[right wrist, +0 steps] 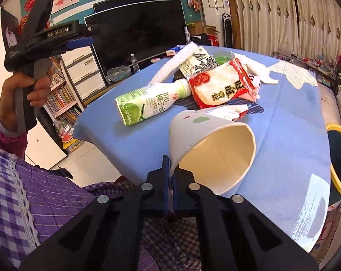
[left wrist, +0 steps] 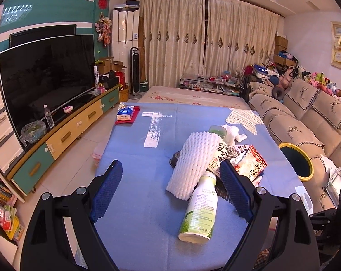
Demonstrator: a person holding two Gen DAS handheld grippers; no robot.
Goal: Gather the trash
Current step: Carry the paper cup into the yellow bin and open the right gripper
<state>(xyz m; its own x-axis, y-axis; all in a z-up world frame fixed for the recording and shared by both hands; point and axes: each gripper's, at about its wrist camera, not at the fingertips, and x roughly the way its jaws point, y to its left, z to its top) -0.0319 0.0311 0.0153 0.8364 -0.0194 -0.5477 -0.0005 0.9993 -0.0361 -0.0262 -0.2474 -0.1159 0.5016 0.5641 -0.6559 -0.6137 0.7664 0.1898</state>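
Note:
A heap of trash lies on the blue-covered table (left wrist: pixel 136 153): a white foam net (left wrist: pixel 193 160), a green-and-white drink bottle (left wrist: pixel 200 205) on its side, a black-and-white carton (left wrist: pixel 222 155) and a red snack wrapper (left wrist: pixel 252 160). My left gripper (left wrist: pixel 170 164) hovers open over the near end of the heap, the bottle's neck between its blue pads without touching them. My right gripper (right wrist: pixel 169 167) is shut on the rim of a crumpled paper cup (right wrist: pixel 215 153), which lies tilted at the table's near edge. Behind the cup are the bottle (right wrist: pixel 148 101) and wrapper (right wrist: pixel 220 83).
A dark bin with a yellow rim (left wrist: pixel 297 160) stands right of the table, against the sofa (left wrist: pixel 306 122). A tissue pack (left wrist: pixel 125 114) lies at the far left corner. A TV (left wrist: pixel 46 79) on a low cabinet lines the left wall. A person's hand (right wrist: pixel 34 90) holds the left gripper.

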